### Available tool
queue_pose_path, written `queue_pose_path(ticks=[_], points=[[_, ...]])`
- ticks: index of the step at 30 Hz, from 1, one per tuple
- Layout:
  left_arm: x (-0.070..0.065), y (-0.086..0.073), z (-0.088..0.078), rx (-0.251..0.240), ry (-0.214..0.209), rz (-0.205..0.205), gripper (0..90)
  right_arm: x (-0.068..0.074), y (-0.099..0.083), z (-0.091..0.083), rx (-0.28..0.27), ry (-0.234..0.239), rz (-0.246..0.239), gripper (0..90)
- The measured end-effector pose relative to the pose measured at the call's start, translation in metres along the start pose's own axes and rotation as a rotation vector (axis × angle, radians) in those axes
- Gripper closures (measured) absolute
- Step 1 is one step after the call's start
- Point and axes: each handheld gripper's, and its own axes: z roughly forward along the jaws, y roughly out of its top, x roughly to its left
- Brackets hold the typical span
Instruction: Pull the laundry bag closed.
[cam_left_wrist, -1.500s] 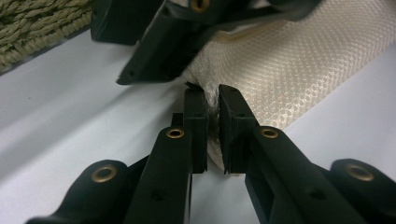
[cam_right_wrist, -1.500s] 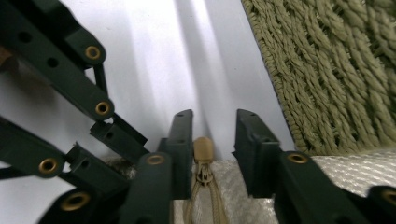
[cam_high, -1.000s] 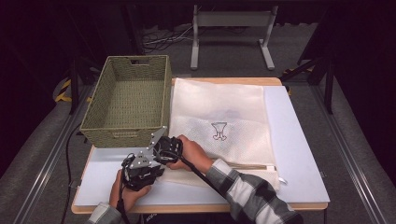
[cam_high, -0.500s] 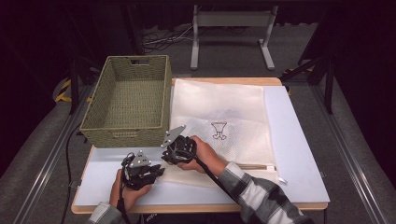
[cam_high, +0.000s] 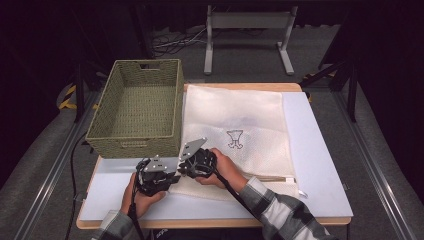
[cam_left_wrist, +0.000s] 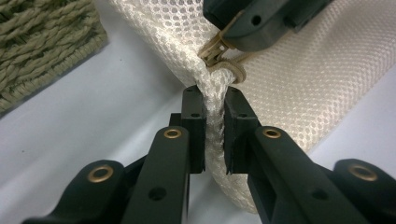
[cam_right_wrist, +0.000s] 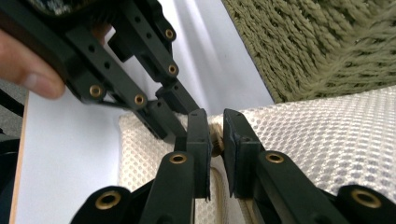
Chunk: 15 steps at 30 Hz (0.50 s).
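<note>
A white mesh laundry bag (cam_high: 240, 135) lies flat on a white table (cam_high: 320, 165), just right of a woven basket (cam_high: 135, 112); at the bag's near left corner two hand-held grippers meet. The left gripper (cam_left_wrist: 215, 109) is clamped on a bunched fold of mesh at that corner, its jaws having just tightened on the fabric; the right gripper (cam_right_wrist: 215, 135) pinches the tan zipper pull (cam_left_wrist: 215, 46) just beside it. To do this step well, the left should likely hold the corner taut and low while the right draws the pull straight along the zipper (cam_high: 270, 178), not upward, so the mesh does not snag; the pull itself is mostly covered by the jaws; from the high view both gripper tips blur together; whether the zipper has opened at all is unclear.
</note>
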Motion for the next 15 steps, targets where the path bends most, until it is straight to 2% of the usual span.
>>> queue_pose_path(ticks=[5, 11, 14, 15], points=[[0.001, 0.001, -0.002, -0.035, -0.009, -0.012, 79.3, 0.002, -0.007, 0.0, 0.014, -0.027, -0.023, 81.4], [0.002, 0.003, 0.0, -0.047, -0.026, -0.026, 79.4, 0.002, -0.013, 0.002, 0.016, -0.043, -0.033, 81.3], [0.0, 0.003, -0.001, -0.05, -0.015, -0.008, 81.0, 0.002, -0.014, 0.001, 0.017, -0.045, -0.034, 81.5], [-0.002, 0.004, -0.001, -0.049, -0.001, 0.012, 81.7, 0.001, -0.014, 0.0, 0.022, -0.041, -0.029, 81.5]])
